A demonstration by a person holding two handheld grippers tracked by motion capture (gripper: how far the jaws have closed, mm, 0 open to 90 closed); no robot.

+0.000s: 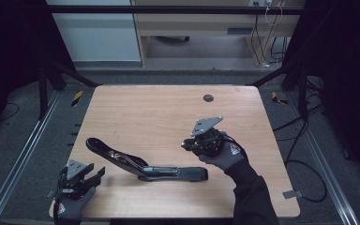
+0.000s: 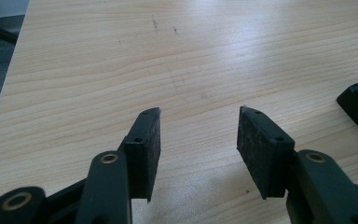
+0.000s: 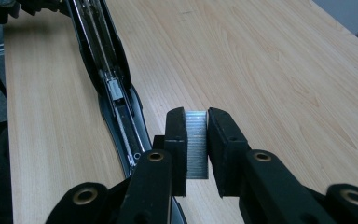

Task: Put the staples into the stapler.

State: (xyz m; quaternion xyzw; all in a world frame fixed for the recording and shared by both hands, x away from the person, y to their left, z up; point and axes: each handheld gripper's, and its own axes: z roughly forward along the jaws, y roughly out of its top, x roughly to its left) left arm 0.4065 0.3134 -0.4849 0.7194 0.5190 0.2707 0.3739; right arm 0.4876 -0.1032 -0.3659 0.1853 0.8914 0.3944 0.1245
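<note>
Staple strip pinched over an opened stapler on the wooden bench

The right gripper (image 3: 196, 140) has its fingers (image 3: 176, 140) pressed on a silver strip of staples (image 3: 196, 142), held above the bench (image 1: 159, 108) just beside the black stapler (image 1: 143, 164); the stapler lies open near the front edge, its lid swung up and left, its metal channel (image 3: 116, 98) bared; the left gripper (image 2: 198, 149) sits at the front left corner, fingers (image 2: 144, 149) spread apart over bare wood, nothing between them
</note>
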